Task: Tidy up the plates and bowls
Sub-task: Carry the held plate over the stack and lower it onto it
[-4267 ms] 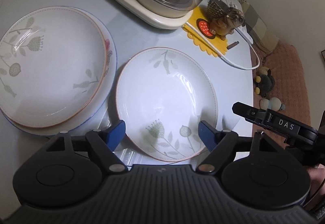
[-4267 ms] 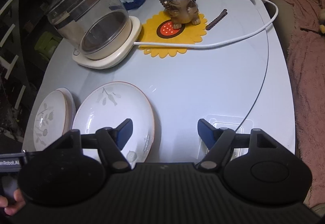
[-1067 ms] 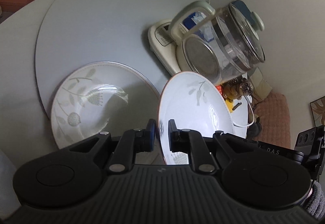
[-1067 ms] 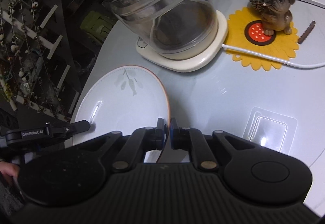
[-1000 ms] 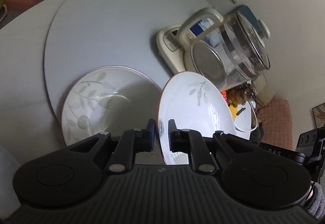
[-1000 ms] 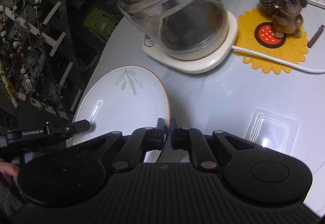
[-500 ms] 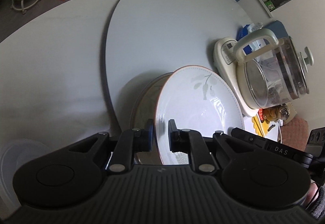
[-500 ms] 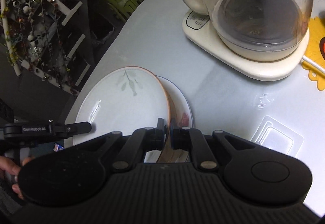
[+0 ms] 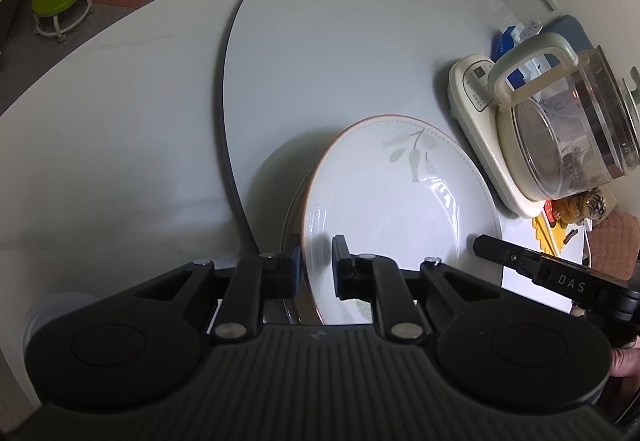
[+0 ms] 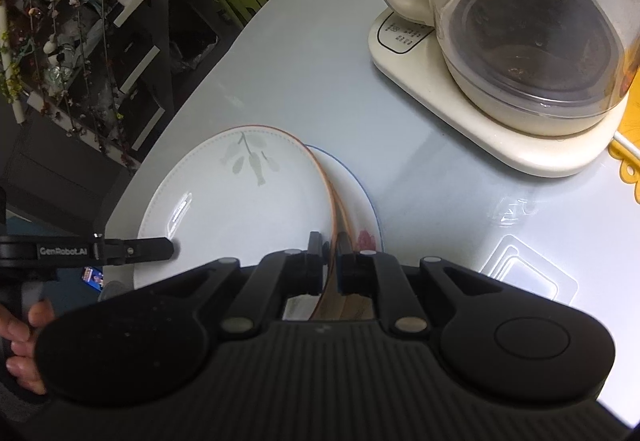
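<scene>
A white leaf-pattern plate (image 9: 404, 209) with an orange rim is held level by both grippers just above the plate stack (image 10: 356, 209). My left gripper (image 9: 314, 269) is shut on its near rim. My right gripper (image 10: 330, 261) is shut on its opposite rim. The plate also shows in the right wrist view (image 10: 240, 201). Under it lie another orange-rimmed plate and a blue-rimmed plate with a pink flower, only their edges showing. The stack's edge shows in the left wrist view (image 9: 289, 217).
A glass kettle on a cream base (image 9: 560, 137) stands close behind the stack, also in the right wrist view (image 10: 520, 41). A dog figurine (image 9: 580, 205) on a yellow mat (image 10: 624, 157) is further right. The grey turntable (image 9: 340, 61) extends beyond. A clear plastic lid (image 10: 528, 273) lies on the table.
Both grippers have carried the leaf-pattern plate left over the stack and lowered it; it now covers the stacked plates almost fully.
</scene>
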Motion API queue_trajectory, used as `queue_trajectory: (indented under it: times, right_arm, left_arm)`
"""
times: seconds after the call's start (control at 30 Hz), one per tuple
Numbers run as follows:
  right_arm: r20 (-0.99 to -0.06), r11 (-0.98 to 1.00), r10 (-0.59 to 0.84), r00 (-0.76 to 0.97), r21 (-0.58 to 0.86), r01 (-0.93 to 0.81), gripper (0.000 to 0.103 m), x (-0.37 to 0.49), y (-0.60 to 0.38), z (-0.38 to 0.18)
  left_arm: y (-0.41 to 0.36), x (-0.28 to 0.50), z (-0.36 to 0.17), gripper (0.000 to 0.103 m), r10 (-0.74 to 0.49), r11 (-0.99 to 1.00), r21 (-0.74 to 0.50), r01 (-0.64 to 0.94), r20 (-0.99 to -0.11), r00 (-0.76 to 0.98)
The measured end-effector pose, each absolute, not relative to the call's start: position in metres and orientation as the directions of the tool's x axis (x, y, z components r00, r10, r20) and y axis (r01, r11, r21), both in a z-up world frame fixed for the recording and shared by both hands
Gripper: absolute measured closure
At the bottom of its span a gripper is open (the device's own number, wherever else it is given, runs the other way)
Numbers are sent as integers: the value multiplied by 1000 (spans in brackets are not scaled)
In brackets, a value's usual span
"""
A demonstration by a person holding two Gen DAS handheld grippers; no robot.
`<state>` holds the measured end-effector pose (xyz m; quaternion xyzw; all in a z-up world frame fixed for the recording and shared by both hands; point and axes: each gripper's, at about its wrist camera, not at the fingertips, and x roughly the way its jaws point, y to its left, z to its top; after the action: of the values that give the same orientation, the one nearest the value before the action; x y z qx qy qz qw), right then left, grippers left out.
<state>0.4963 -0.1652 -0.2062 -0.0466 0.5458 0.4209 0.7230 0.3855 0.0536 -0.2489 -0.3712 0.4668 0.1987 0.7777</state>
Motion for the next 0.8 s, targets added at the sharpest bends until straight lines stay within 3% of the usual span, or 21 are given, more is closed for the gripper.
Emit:
queue_trajectory:
  times: [0.13,0.47,0.8]
  right_arm:
    - [-830,637,555,55,382,-669,93,495,-165,-205]
    - [-843,663,536,41,390,-640,93,495,-163,-207]
    - [-860,679,509,21,386,-625,93,490,-165,-209]
  left_arm:
    - [54,389,-247,87,-39,651,-377,-659,-884,466]
    - [56,397,-249,66,-101,564,-419,-712,-890,444]
    - [58,403,-241,58,-118,545,-387,-744,-913,389]
